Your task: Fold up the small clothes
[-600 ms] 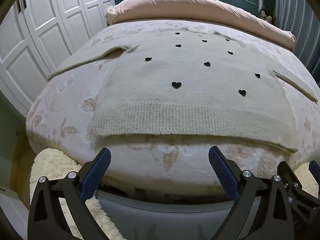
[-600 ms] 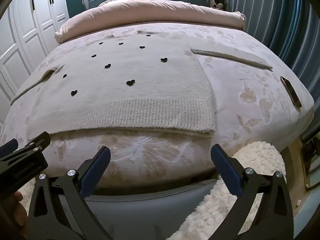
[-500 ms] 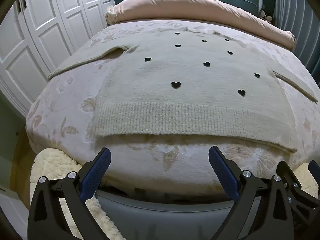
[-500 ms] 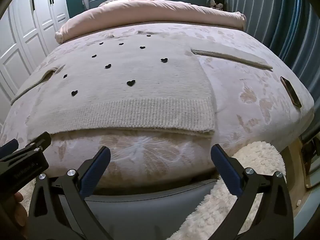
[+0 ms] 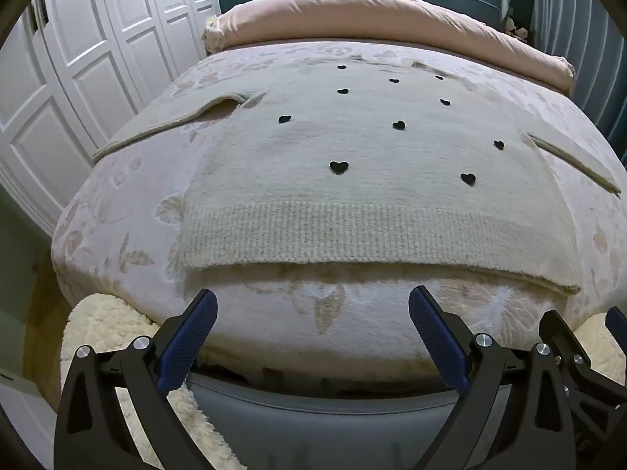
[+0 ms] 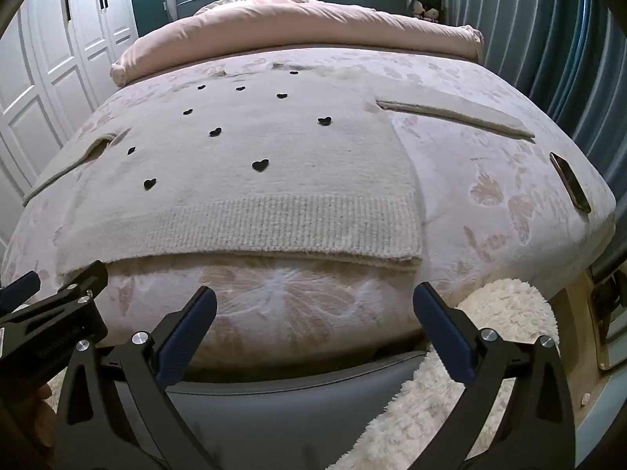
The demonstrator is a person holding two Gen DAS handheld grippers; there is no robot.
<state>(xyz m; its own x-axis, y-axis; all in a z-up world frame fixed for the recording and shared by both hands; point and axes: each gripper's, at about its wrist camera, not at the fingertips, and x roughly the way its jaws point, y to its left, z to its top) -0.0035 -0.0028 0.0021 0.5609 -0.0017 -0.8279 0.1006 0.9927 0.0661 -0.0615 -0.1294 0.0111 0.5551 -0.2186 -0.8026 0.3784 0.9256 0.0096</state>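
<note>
A cream knit sweater [image 5: 352, 180] with small black hearts lies flat on the bed, ribbed hem nearest me, sleeves spread to both sides. It also shows in the right wrist view [image 6: 250, 180]. My left gripper [image 5: 311, 309] is open and empty, held just below the hem at the foot of the bed. My right gripper [image 6: 313, 307] is open and empty, also below the hem, near its right part. The left gripper's body shows at the left edge of the right wrist view [image 6: 51, 313].
The bed [image 5: 117, 203] has a pale floral cover and a pink duvet [image 5: 376, 15] rolled at the head. A phone [image 6: 570, 186] lies near the bed's right edge. White wardrobe doors [image 5: 78, 58] stand left; a shaggy rug [image 6: 470, 352] lies on the floor.
</note>
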